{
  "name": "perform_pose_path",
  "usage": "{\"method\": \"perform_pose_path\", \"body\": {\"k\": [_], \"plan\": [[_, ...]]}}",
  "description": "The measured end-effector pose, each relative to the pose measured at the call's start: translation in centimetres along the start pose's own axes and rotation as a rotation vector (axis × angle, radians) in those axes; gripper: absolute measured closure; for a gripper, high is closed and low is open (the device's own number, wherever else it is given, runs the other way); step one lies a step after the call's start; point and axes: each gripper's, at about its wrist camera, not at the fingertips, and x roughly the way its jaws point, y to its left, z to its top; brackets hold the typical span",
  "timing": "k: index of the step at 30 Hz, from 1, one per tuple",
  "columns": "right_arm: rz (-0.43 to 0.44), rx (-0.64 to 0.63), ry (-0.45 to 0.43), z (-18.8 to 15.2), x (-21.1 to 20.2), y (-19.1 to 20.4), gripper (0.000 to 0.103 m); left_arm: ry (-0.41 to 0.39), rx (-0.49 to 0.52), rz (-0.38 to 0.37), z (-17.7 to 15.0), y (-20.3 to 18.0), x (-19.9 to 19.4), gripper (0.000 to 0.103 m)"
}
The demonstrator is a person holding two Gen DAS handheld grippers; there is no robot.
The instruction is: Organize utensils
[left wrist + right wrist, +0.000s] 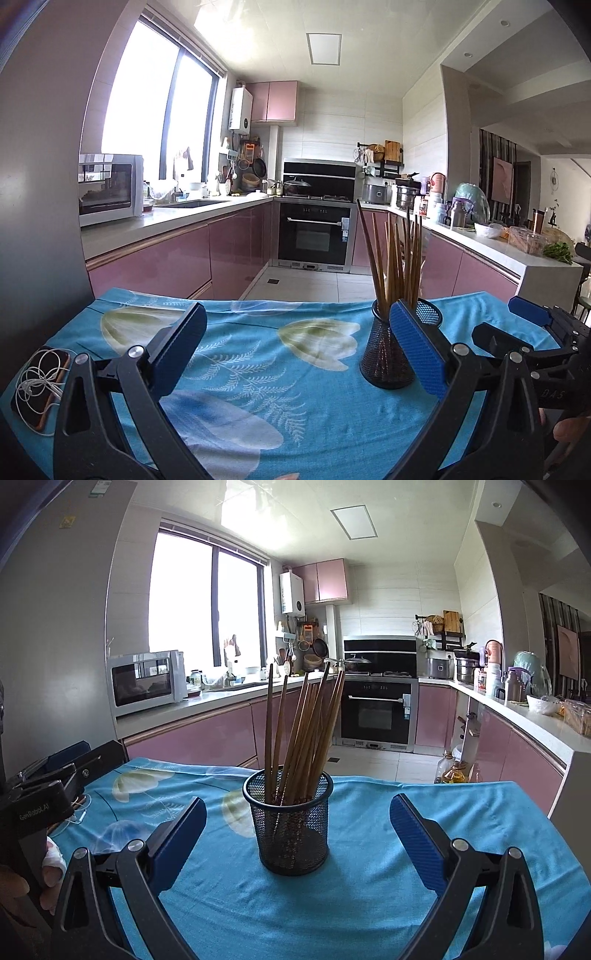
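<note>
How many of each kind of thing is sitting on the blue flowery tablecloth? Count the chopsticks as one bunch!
Black mesh cup: 1
Bunch of wooden chopsticks, standing in the cup: 1
Phone: 1
White earphones, lying tangled on the phone: 1
Total: 4

Mesh cup [292, 834] w/ chopsticks [303, 734] upright on blue cloth [369, 897], between wide-open right tool [298, 843] pads, untouched

Phone [40, 391] w/ earbuds on blue cloth [280, 369]; microwave [109, 188], oven [314, 236] behind.
</note>
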Motion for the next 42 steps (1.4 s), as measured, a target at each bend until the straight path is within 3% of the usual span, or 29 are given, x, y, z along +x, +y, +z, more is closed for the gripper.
{"method": "perform_pose_path", "body": {"k": [42], "plan": [[-0.044,-0.016,-0.061,0.3,-1.2,0.1,0.007,0.008,-0.002,-0.008,-1.2,-1.0,0.5,0.005]]}}
